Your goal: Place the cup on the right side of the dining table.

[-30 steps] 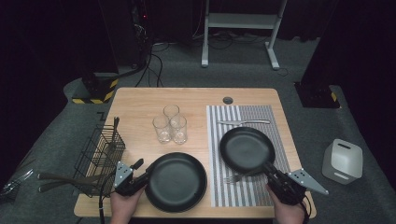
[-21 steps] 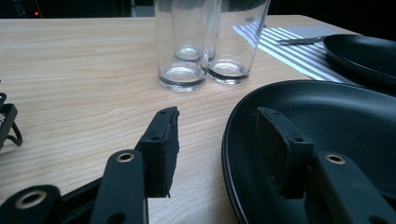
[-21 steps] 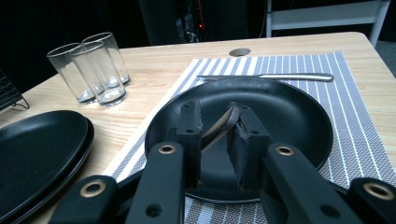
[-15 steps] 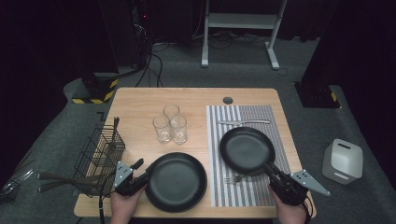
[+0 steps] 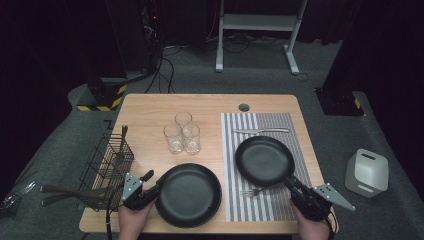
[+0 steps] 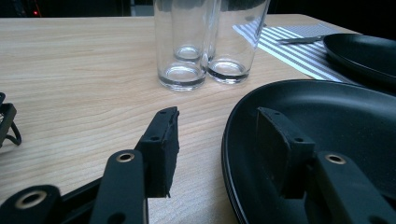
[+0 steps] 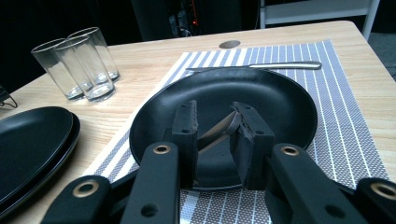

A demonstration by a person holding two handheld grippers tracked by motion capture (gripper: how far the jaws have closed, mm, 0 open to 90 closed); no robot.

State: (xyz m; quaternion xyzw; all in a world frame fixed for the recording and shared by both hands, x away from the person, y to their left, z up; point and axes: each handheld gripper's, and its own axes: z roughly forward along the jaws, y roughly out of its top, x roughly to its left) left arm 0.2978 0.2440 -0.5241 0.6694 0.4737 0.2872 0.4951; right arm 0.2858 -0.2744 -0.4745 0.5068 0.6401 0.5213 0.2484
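A stack of two black plates (image 5: 189,195) lies at the table's front edge. My left gripper (image 5: 154,182) is open and straddles the stack's left rim (image 6: 229,140): one pad hangs over the wood, the other over the plate's inside. Another black plate (image 5: 264,160) rests on the striped placemat (image 5: 260,207). A fork (image 5: 252,191) lies by its near rim. My right gripper (image 5: 291,182) sits at that rim. Its jaws have just been opening, and the fork's handle end (image 7: 223,128) lies loose between them (image 7: 215,135).
Three clear glasses (image 5: 182,132) stand mid-table behind the stacked plates. A knife (image 5: 261,130) lies on the mat beyond the single plate. A black wire basket (image 5: 107,165) holding utensils stands at the left edge. A white container (image 5: 366,172) sits on the floor to the right.
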